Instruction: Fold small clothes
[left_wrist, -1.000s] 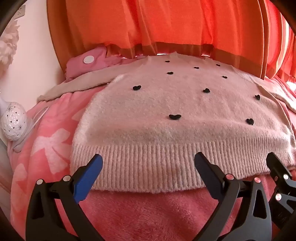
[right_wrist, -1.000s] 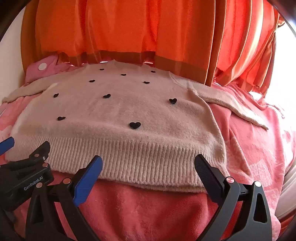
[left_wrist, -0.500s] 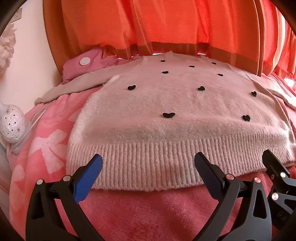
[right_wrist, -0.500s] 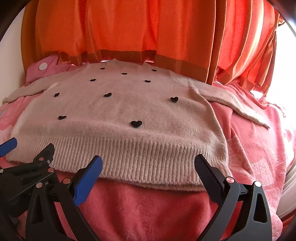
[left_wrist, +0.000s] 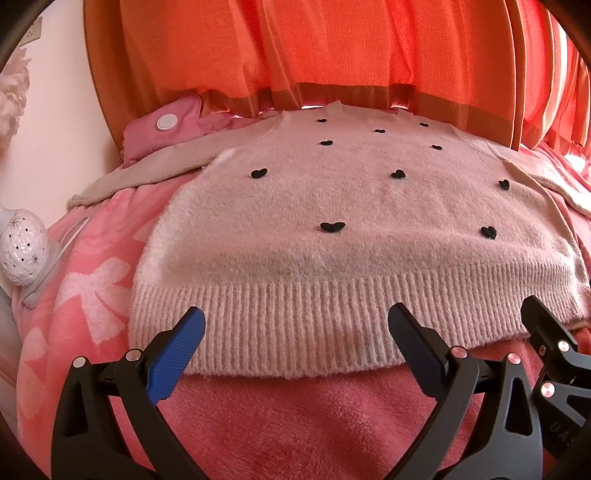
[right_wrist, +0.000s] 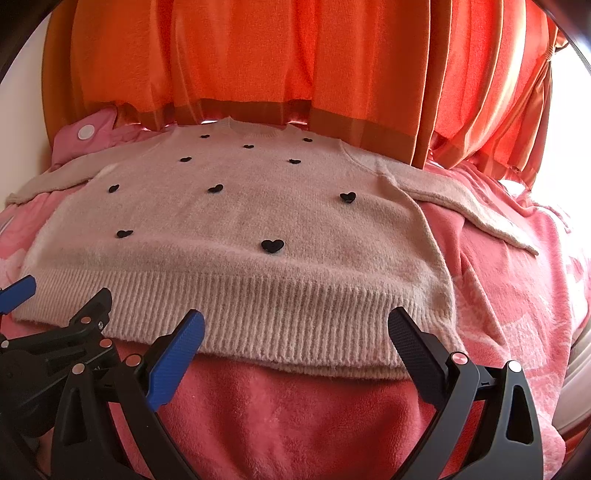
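Ahead of both grippers: pink sweater (left_wrist: 332, 206) with black hearts, flat on pink blanket (left_wrist: 295, 417). Left gripper (left_wrist: 295, 332) and right gripper (right_wrist: 295, 332) spread wide, empty, at the hem.

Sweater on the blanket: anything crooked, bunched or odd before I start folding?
Nothing stands out. The sweater lies flat and face up on the pink blanket, both sleeves spread out, hem straight. Both tools, left and right, are open at the hem.

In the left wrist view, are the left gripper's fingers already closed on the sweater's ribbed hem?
No: the left gripper stands wide open over the ribbed hem of the fuzzy pale pink sweater, gripping nothing.
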